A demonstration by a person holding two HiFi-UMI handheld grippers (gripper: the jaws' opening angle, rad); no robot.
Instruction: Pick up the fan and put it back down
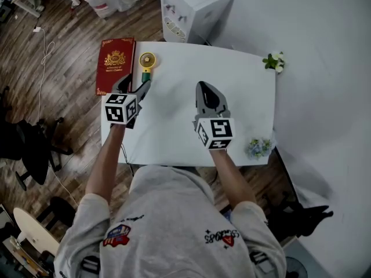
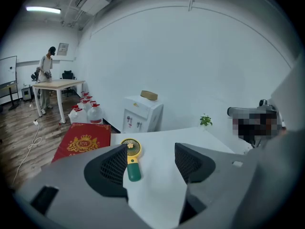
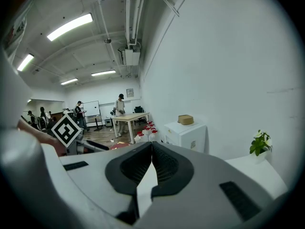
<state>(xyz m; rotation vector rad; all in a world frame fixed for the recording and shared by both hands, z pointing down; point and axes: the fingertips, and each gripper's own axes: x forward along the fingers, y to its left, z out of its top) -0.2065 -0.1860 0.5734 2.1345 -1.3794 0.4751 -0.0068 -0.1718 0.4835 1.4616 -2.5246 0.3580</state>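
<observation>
Fan lying flat on the white table, upper left of the head view, beside the red book, not yet lifted. Left gripper hovers just short of it, jaws spread, nothing between them. Right gripper mid-frame, jaws pressed together, empty. Grasp, lift and set-down all look still to come.

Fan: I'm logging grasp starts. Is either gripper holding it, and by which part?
Nothing is held. The fan lies on the table just ahead of the open left gripper; the right gripper is shut and empty.
</observation>
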